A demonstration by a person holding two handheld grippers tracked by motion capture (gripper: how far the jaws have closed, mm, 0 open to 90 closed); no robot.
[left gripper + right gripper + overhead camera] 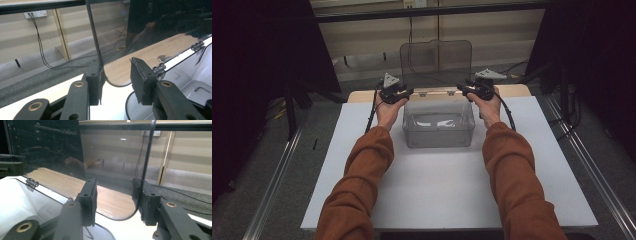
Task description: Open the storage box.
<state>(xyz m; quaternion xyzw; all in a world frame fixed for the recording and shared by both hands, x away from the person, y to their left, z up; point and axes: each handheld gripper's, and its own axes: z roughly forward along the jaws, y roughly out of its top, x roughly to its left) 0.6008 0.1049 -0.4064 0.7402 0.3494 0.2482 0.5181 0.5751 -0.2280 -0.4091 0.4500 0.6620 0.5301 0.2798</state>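
Box: a clear plastic rectangular storage box (438,125) stands toward the far middle of the table, between the two hands.
Lid: the clear, smoky hinged plastic lid (436,62) stands upright at the box's far edge, its small metal hinges (198,46) along the rim.
Left gripper: the left gripper (408,92) sits at the lid's lower left corner; its jaws stand apart with the lid's edge (96,42) between them, against the left pad and clear of the other.
Right gripper: the right gripper (461,89) sits at the lower right corner; jaws apart, the lid's edge (147,157) by the right pad, not clamped.
Table: a white board (442,185) over a light wooden tabletop (140,60).
Person: orange sleeves (362,170) reach in from the near side.
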